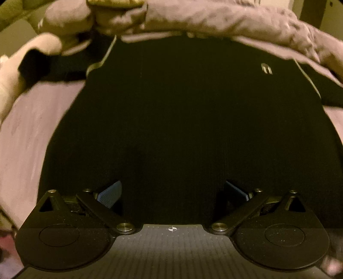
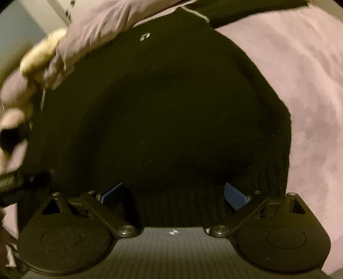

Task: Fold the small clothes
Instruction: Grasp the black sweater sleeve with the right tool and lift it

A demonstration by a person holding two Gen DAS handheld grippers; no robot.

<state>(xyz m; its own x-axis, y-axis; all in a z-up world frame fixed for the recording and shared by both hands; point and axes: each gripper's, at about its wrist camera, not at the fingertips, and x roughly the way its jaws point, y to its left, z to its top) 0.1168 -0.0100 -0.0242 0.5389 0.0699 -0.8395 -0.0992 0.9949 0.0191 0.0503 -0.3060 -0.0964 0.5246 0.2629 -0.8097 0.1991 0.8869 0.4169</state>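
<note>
Blue textured pads (image 1: 110, 194) sit wide apart on the left gripper (image 1: 172, 193); jaws released, nothing between them. Right gripper (image 2: 173, 194) the same: pads (image 2: 234, 198) spread, no cloth pinched.

Black knit garment (image 1: 182, 118) fills the field ahead of both tongs, from 6 o'clock up to 12. It lies spread flat on a mauve bedsheet (image 1: 27, 133). Ribbed hem (image 2: 182, 206) sits directly between and just ahead of the right jaws.

Handling, judged: soft, light, limp knit; will drape and sag when lifted, no stiffness to hold a crease. Ribbing gives some grip, so slipping looks unlikely. Best hold is likely the hem edge, one gripper toward each corner, pinching through both layers so the panel lifts evenly. A single-layer pinch could let front and back separate.

View differences:
- Left wrist: small light logo (image 1: 267, 69) at 1 o'clock, pale piping seams running at 11 and 2, rumpled mauve blanket (image 1: 214, 19) along 12 overlapping the garment's far edge, cream soft item (image 1: 12, 70) at 9–10
- Right wrist: garment's right edge clear against bare sheet at 3 o'clock; rib texture of the hem readable; logo (image 2: 145, 37) at 12; blurred pale shapes at 9, not identifiable

Neither view shows the other gripper with certainty
</note>
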